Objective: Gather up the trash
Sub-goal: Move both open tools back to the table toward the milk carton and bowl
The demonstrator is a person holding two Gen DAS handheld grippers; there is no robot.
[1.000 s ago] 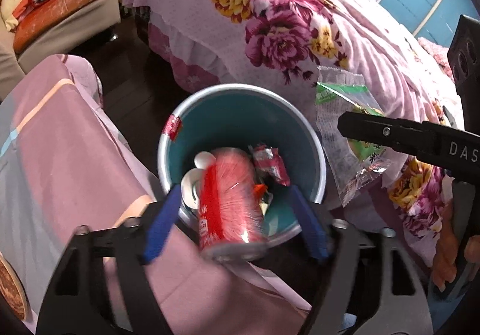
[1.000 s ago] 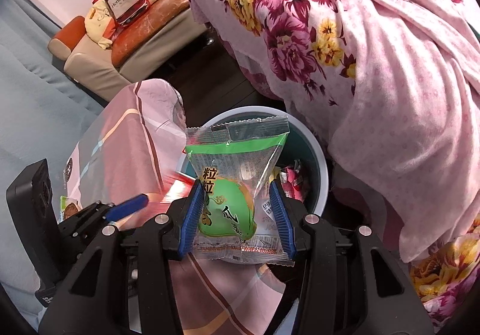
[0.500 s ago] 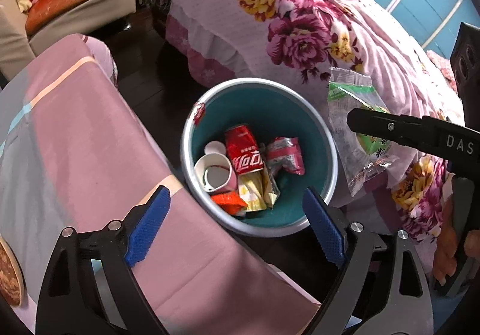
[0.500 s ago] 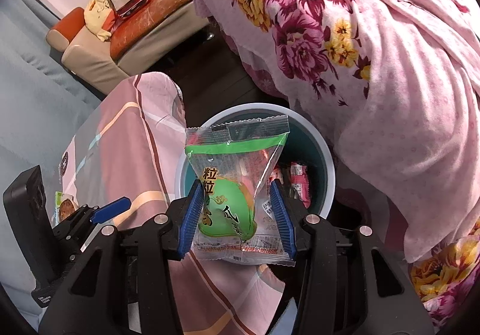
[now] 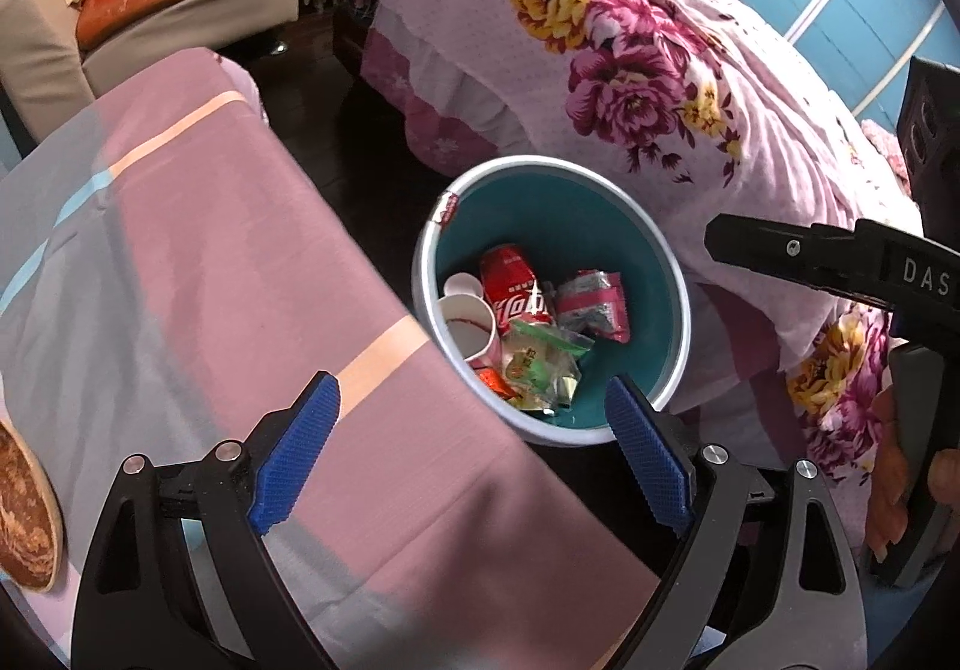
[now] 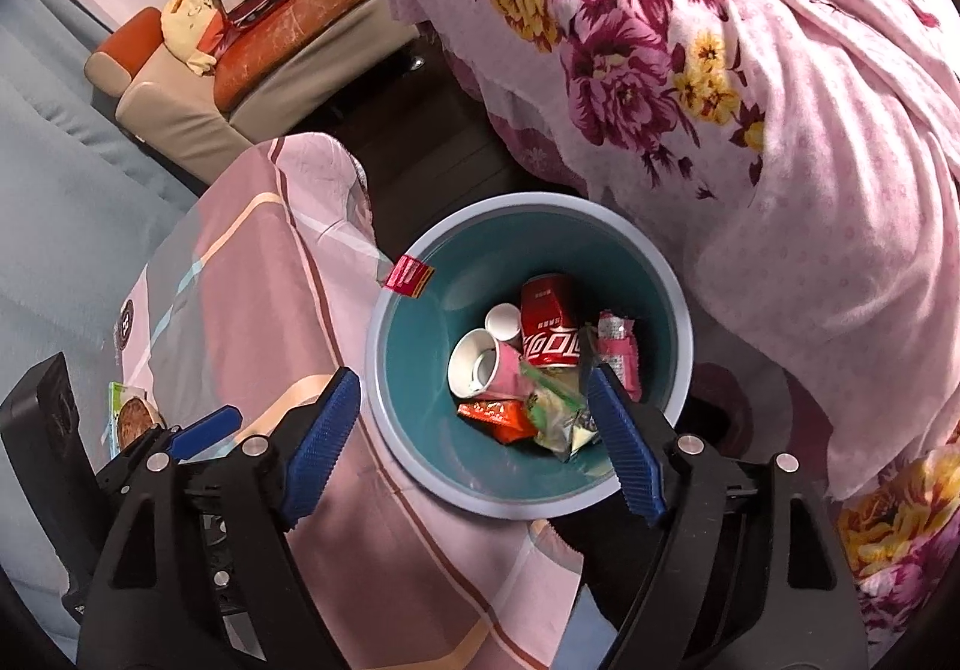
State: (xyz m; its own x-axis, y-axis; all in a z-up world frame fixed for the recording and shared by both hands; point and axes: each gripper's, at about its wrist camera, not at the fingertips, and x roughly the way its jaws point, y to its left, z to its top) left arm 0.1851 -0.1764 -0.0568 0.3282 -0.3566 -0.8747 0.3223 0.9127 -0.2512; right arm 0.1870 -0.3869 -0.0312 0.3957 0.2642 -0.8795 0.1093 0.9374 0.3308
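A round teal bin (image 5: pixel 630 226) (image 6: pixel 414 364) stands on the dark floor between the table and the bed. In it lie a red cola can (image 5: pixel 516 286) (image 6: pixel 549 328), white paper cups (image 5: pixel 465 322) (image 6: pixel 477 367), a pink wrapper (image 5: pixel 594 304), an orange wrapper (image 6: pixel 495 415) and a green-and-clear snack bag (image 5: pixel 537 361) (image 6: pixel 555 406). My left gripper (image 5: pixel 471 454) is open and empty above the table edge beside the bin. My right gripper (image 6: pixel 474 445) is open and empty above the bin; it also shows at the right of the left wrist view (image 5: pixel 828 262).
A table with a pink and grey striped cloth (image 5: pixel 180 262) (image 6: pixel 252 310) is left of the bin. A bed with a pink floral cover (image 5: pixel 630 58) (image 6: pixel 750 70) is right. A sofa (image 6: pixel 288 46) holds a red bottle-print cushion. A round snack (image 5: pixel 24 508) lies on the table.
The red can dropped from my left gripper into the bin, and the left gripper opened and drew back. My right gripper opened and the green snack bag fell into the bin.
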